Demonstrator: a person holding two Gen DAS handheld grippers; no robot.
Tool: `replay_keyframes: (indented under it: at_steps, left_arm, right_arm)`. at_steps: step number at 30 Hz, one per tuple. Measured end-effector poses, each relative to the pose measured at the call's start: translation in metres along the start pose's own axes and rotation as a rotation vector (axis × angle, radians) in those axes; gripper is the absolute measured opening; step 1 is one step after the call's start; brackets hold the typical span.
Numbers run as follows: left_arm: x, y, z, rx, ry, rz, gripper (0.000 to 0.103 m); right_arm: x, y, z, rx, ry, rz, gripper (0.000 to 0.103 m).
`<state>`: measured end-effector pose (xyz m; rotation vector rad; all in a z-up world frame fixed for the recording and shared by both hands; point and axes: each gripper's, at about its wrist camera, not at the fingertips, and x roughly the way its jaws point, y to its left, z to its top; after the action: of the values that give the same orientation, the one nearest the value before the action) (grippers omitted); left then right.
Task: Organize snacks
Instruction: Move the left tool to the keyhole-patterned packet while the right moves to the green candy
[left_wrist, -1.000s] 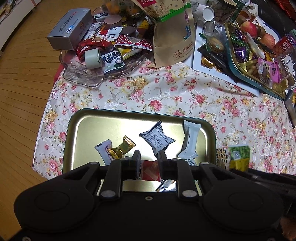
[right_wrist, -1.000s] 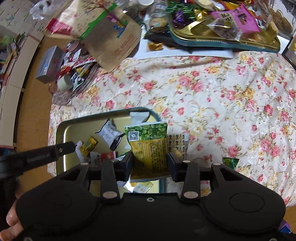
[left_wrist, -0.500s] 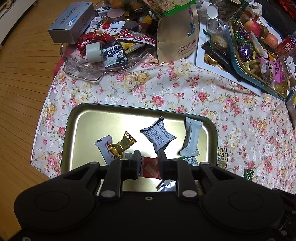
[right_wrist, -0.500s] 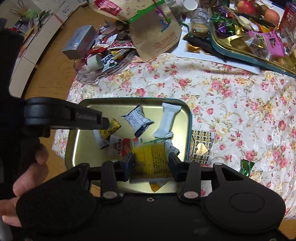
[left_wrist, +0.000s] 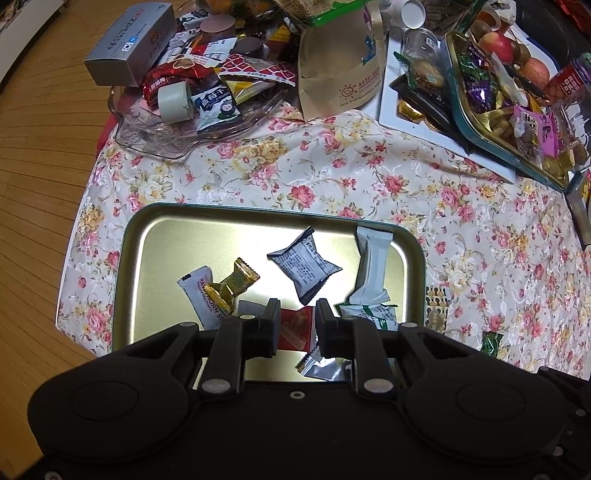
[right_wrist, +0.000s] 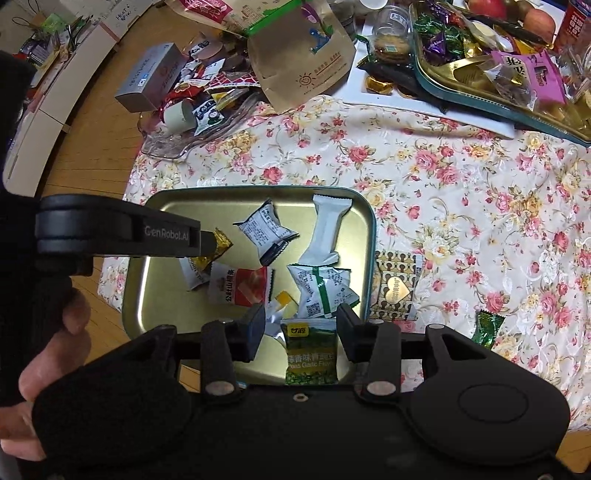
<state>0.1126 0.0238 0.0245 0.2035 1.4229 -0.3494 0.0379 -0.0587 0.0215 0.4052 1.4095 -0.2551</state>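
A gold tin tray (left_wrist: 133, 258) sits on the flowered cloth and holds several wrapped snacks: a gold candy (left_wrist: 232, 284), a grey-blue packet (left_wrist: 304, 267), a long white packet (left_wrist: 371, 269) and a red packet (left_wrist: 295, 328). My left gripper (left_wrist: 297, 321) hangs over the tray's near side, open a narrow gap, with nothing gripped. My right gripper (right_wrist: 301, 328) is open over the tray's (right_wrist: 371, 236) near right corner. A green pea packet (right_wrist: 311, 354) lies flat in the tray between the jaws, loose from the pads. The left gripper's finger (right_wrist: 166, 236) crosses the right wrist view.
A heart-patterned packet (right_wrist: 395, 288) and a small green candy (right_wrist: 487, 328) lie on the cloth right of the tray. Farther back stand a glass dish (left_wrist: 166, 140) of snacks, a brown paper bag (left_wrist: 340, 66), a grey box (left_wrist: 129, 48) and a second candy tray (left_wrist: 498, 122). Wooden floor lies left.
My right gripper carried the green pea packet leftward over the tray and let go; the packet now lies in the tray. The left gripper has stayed put.
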Motion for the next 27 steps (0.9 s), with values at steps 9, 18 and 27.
replay_keyframes:
  at_steps: [9,18,27]
  left_arm:
    - [0.002,-0.016,-0.001,0.028,0.011,-0.001,0.029]
    - [0.004,-0.041,-0.005,0.078,0.019,-0.009,0.029]
    - [0.006,-0.070,-0.008,0.130,0.024,-0.017,0.029]
  right_arm:
    - [0.005,-0.017,0.003,0.050,0.012,-0.047,0.045]
    - [0.006,-0.050,0.008,0.127,0.022,-0.070,0.045]
    - [0.004,-0.096,0.010,0.231,0.038,-0.079,0.045]
